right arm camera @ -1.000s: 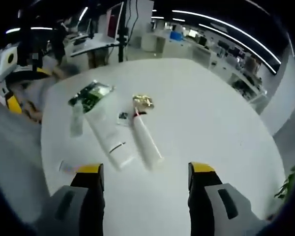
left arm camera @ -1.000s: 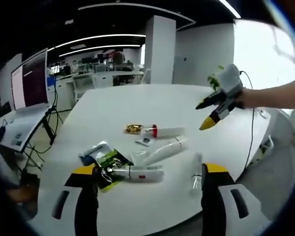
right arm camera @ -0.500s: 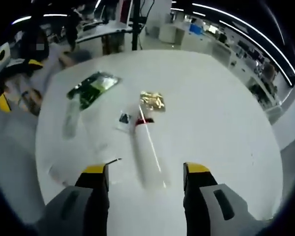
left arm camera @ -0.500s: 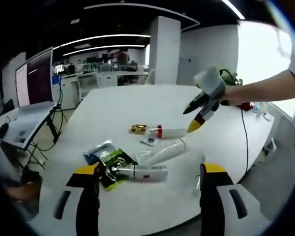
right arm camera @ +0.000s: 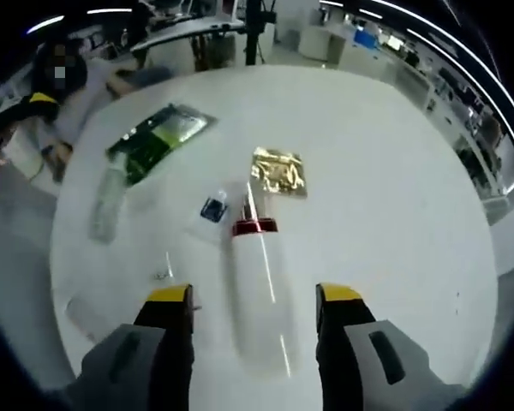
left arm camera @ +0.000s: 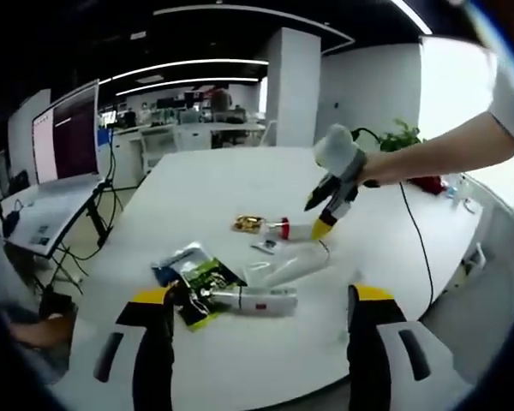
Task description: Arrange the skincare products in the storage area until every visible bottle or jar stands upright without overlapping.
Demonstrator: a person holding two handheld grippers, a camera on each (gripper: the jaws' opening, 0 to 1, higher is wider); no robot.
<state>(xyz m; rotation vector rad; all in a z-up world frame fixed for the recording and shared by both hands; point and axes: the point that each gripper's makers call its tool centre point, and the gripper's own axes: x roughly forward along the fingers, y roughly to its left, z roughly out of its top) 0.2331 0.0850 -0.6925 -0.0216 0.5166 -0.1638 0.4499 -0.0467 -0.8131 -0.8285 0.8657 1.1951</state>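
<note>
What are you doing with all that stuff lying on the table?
A person holds two grippers over a white table and is tidying skincare things. The right gripper is open and sits low over a white bottle with a red collar, which lies flat between its fingers. The left gripper is open and holds nothing. Nearby lie another white tube, a green packet and a gold packet. Nothing stands upright yet.

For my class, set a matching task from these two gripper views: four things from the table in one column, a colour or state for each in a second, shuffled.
Things
1. right gripper
2. gold sachet
3. green packet
4. red-collared bottle

States
A. lying flat, crinkled, shiny
B. open, jaws either side of a bottle
C. lying on its side
D. flat, nearest the left gripper

Pairs: 1-B, 2-A, 3-D, 4-C
</note>
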